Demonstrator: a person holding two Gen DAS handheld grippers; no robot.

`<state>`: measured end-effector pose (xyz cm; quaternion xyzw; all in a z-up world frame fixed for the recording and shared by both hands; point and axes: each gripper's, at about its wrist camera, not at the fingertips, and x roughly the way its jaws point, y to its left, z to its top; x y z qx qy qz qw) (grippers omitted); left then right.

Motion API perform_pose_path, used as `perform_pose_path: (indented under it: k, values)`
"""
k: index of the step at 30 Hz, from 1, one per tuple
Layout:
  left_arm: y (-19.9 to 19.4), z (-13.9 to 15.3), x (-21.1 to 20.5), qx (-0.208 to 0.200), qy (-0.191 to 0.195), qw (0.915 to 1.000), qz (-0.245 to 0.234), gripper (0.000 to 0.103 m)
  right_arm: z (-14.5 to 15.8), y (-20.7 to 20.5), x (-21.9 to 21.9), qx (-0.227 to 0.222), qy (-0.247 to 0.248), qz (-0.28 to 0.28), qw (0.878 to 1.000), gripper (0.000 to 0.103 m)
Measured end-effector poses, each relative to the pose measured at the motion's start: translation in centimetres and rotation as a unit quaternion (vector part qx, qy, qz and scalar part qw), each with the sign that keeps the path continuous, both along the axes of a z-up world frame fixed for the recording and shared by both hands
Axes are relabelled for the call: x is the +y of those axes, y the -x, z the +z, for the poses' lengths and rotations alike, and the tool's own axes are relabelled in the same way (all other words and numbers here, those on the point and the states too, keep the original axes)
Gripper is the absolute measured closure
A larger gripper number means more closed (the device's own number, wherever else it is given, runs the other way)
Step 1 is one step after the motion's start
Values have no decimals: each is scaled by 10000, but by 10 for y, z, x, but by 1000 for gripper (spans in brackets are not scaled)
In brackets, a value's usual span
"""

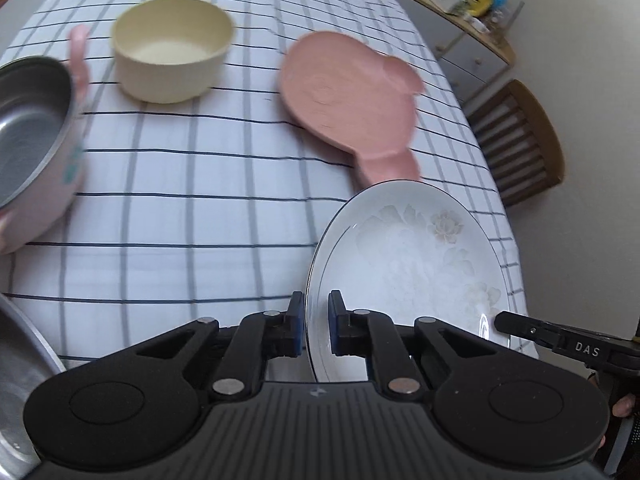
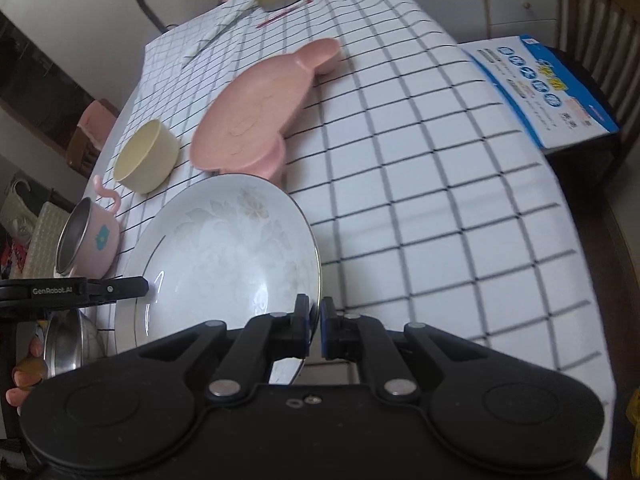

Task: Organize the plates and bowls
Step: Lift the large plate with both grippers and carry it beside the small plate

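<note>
On a table draped in a checked cloth (image 1: 224, 216), as seen from the left wrist, a white floral plate (image 1: 412, 264) is pinched at its near-left rim by the left gripper (image 1: 316, 326), whose blue-padded jaws are pressed onto the rim from both sides. The plate's opposite edge is met by the black tip of the right gripper (image 1: 520, 328), entering from the lower right. Beyond the plate, a pink animal-shaped dish (image 1: 344, 100) is seen lying on the cloth, with a cream bowl (image 1: 172, 56) well to its left. A pink cup with a steel lining (image 1: 36, 128) is cut off by the left border, and a steel bowl (image 1: 20, 364) is glimpsed at the lower left corner. A wooden chair (image 1: 520, 140) is seen past the table's right edge.

From the right wrist, the same white floral plate (image 2: 224, 248) is shown clamped at its near-right rim by the right gripper (image 2: 316, 326), its jaws closed tight on the thin edge. The left gripper (image 2: 120, 290) is seen from the side, gripping the far-left rim. The pink animal-shaped dish (image 2: 256, 120) lies just behind the plate, the cream bowl (image 2: 146, 156) beside it, and the pink cup with a steel lining (image 2: 88, 240) further left. A blue-and-white printed box (image 2: 540, 92) is seen on a chair off the table's right side.
</note>
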<state>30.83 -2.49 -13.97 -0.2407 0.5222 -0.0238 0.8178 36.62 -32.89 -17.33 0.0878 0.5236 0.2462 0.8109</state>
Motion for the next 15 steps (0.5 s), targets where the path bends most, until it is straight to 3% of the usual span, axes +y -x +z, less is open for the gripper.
perform_pose_path:
  k: [15]
  values:
    - [1,-23,-93,220,-89,9942,-1050,92,-16,32,-94,247,245,-747,9966,97]
